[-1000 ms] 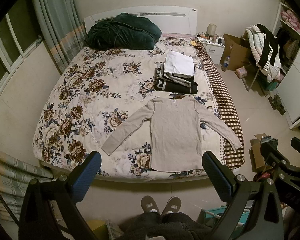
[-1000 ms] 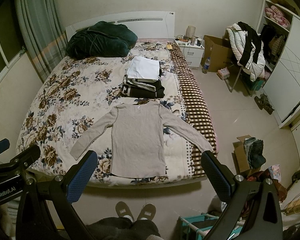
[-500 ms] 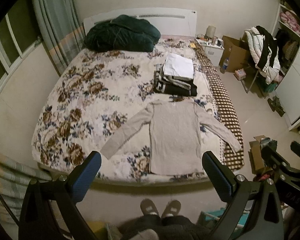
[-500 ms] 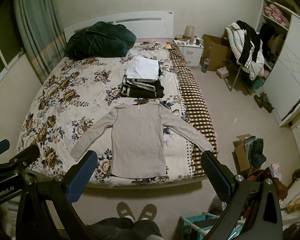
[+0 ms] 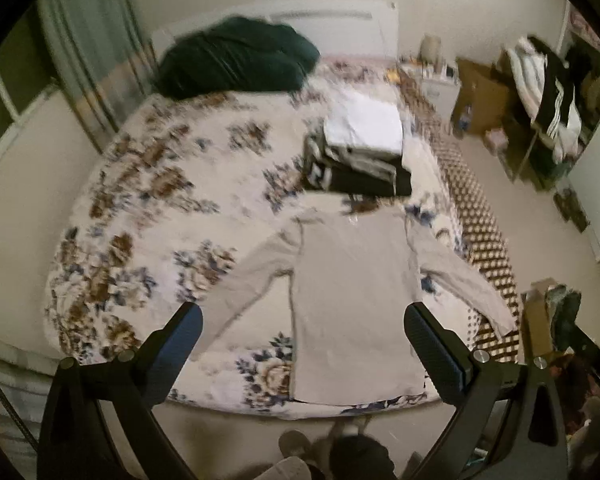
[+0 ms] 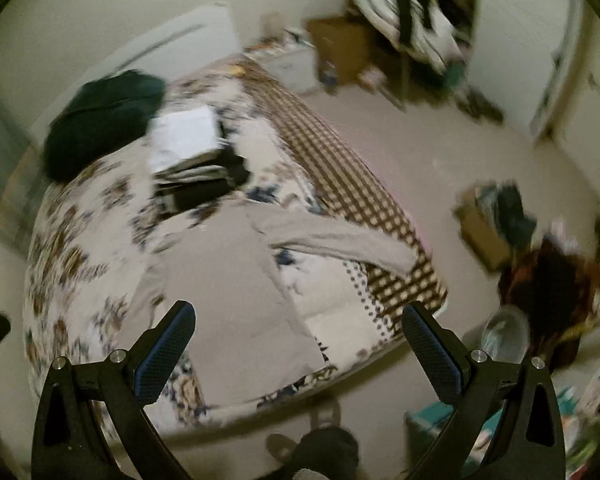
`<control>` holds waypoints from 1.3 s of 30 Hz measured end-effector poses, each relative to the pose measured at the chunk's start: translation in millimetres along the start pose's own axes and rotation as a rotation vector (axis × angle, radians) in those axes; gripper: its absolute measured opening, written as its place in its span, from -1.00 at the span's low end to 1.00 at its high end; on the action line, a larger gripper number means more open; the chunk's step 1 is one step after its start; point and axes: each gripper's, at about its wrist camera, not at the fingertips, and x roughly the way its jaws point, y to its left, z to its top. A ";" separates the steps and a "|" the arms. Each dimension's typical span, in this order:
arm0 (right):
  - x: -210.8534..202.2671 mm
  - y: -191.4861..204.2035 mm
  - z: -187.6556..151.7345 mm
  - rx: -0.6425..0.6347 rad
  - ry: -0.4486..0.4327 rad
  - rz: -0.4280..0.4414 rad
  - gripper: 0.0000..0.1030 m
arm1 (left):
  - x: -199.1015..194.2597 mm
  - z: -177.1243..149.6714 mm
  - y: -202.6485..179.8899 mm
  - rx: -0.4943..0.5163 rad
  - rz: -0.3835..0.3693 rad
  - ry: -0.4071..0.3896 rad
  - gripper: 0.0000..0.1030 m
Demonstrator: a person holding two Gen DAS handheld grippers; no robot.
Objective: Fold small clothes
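One shirt (image 5: 356, 300) lies flat on the bed (image 5: 140, 208), face down or up it's hard to say through the blur, body straight and both sleeves spread out to the sides. It sits at the foot end, hem near the edge closest to the person, whose slippers show just below. No fold in it yet, so this garment is at square one.

Behind its collar sits a stack (image 5: 360, 152) of folded clothes, white piece on top, dark ones beneath — that looks like the finished work so far. A dark green heap (image 5: 236, 60) rests up by the headboard; whether it belongs to the job can't be told.

Left gripper (image 5: 302, 348) hangs above the foot of the bed, fingers spread wide, nothing between them. Right gripper (image 6: 298, 344) is the same story: fingers apart, empty, looking toward the shirt's right sleeve (image 6: 340, 242), which trails onto the checked strip (image 6: 352, 200) along the bed's side.

Judging by this, sleeves come first, then the body fold, then onto the stack.
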 end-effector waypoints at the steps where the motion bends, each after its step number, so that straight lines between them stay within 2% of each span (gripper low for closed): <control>1: 28.8 -16.2 4.1 0.053 0.022 -0.006 1.00 | 27.8 1.5 -12.9 0.017 0.007 0.037 1.00; 5: 137.5 -84.9 6.7 0.292 0.114 0.002 1.00 | 107.2 1.8 -45.3 0.038 0.053 0.142 1.00; 7: 205.1 -125.2 4.5 0.443 0.161 0.029 1.00 | 149.7 -1.7 -62.1 0.035 0.062 0.196 1.00; 12: 334.8 -198.0 -17.9 0.717 0.174 0.065 1.00 | 248.2 -12.8 -89.9 0.064 0.085 0.304 1.00; 17: 433.4 -252.8 -47.5 0.982 0.132 0.104 1.00 | 341.0 -22.9 -110.2 0.046 0.107 0.383 1.00; 21: 469.8 -279.1 -69.9 1.144 0.054 0.134 0.90 | 390.3 -27.2 -126.2 0.056 0.112 0.409 1.00; 23: 490.2 -292.6 -83.6 1.237 0.010 0.181 0.71 | 407.8 -29.7 -133.4 0.071 0.116 0.416 1.00; 25: 497.0 -296.6 -92.0 1.291 -0.056 0.216 0.71 | 419.0 -30.2 -141.2 0.083 0.116 0.418 1.00; 27: 501.1 -295.1 -96.5 1.313 -0.114 0.240 0.60 | 425.7 -32.0 -145.3 0.091 0.116 0.418 1.00; 29: 508.3 -293.1 -100.9 1.318 -0.138 0.256 0.16 | 429.1 -33.3 -148.4 0.087 0.111 0.417 1.00; 30: 510.2 -292.2 -103.4 1.321 -0.142 0.256 0.07 | 429.7 -33.7 -149.5 0.086 0.110 0.416 1.00; 32: 510.1 -286.9 -111.0 1.333 -0.157 0.235 -0.45 | 429.5 -33.9 -150.0 0.078 0.104 0.414 1.00; 35: 504.3 -289.6 -109.5 1.324 -0.179 0.221 -0.77 | 427.0 -33.7 -148.0 0.071 0.095 0.408 1.00; 39: 478.7 -282.9 -85.4 1.251 -0.205 0.185 -0.81 | 420.6 -32.8 -139.2 0.060 0.078 0.398 1.00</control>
